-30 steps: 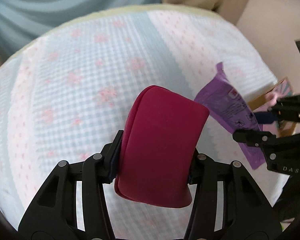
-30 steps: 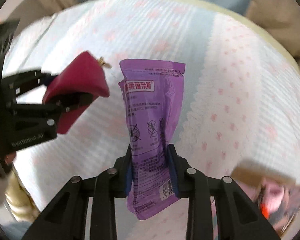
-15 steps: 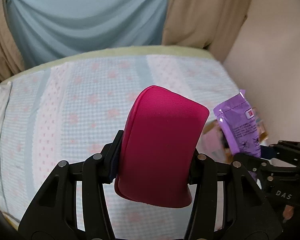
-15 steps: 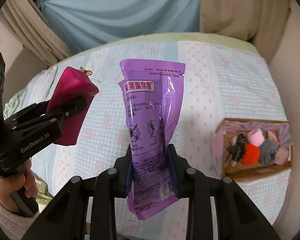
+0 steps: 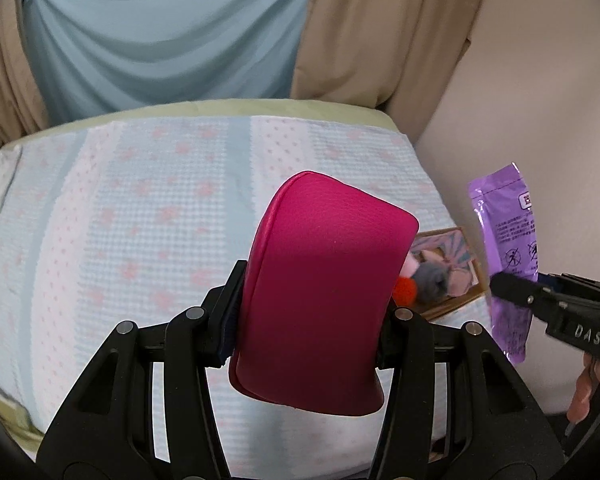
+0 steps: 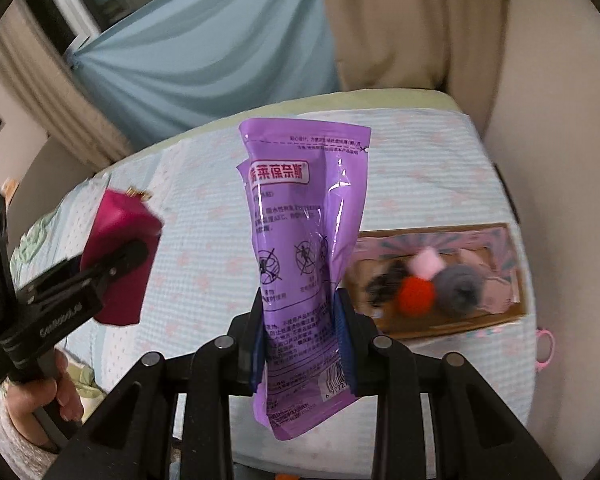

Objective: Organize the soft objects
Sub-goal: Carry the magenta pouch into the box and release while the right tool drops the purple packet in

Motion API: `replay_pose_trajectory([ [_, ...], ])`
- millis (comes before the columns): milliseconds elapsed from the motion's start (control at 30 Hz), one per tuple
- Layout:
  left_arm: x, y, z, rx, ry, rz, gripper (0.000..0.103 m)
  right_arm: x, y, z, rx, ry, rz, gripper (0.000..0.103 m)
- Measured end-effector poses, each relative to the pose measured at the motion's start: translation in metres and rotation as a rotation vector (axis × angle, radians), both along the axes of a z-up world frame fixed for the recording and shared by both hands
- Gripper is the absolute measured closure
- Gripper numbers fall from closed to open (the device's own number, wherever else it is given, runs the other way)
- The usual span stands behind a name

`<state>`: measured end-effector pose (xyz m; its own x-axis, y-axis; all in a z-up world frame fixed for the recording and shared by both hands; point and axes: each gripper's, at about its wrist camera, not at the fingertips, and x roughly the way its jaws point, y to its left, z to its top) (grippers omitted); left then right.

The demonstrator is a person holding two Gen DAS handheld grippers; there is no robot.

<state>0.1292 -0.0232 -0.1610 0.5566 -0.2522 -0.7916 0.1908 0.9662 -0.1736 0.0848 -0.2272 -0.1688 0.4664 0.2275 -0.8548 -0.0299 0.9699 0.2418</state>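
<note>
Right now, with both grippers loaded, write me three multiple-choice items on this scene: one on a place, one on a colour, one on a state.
1. Where does the cardboard box sit?
A. on the bed's right side, near the wall
B. on the floor
C. against the curtain

2. What colour is the pouch in the left gripper?
A. purple
B. magenta
C. grey

3. How is the purple packet held by the right gripper?
A. lying flat on the bed
B. inside the box
C. clamped near its lower end, upright, in the air

Answers:
1 A: the box rests on the bedspread beside the wall.
2 B: the pouch is deep pink-red.
3 C: the jaws pinch it low and it stands clear of the bed.
</note>
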Motion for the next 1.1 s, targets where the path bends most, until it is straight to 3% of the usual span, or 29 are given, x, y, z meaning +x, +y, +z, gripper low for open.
replay_pose_trajectory([
  [267, 0.015, -0.099, -0.024, -0.036, 0.052, -0.007, 0.057, 0.019, -0.097, -0.02, 0.004, 0.063, -0.086, 0.075],
  [500, 0.035, -0.166, -0.052, -0.006, 0.105, -0.088, 0.057, 0.042, -0.142, -0.047, 0.047, 0.129, -0.181, 0.075],
  [933, 0.088, -0.246, -0.184, 0.071, 0.306, -0.236, 0.057, 0.079, -0.21, -0.173, 0.188, 0.348, -0.427, 0.075],
  [1100, 0.097, -0.26, -0.214, 0.109, 0.349, -0.275, 0.057, 0.087, -0.214, -0.203, 0.223, 0.397, -0.474, 0.075],
])
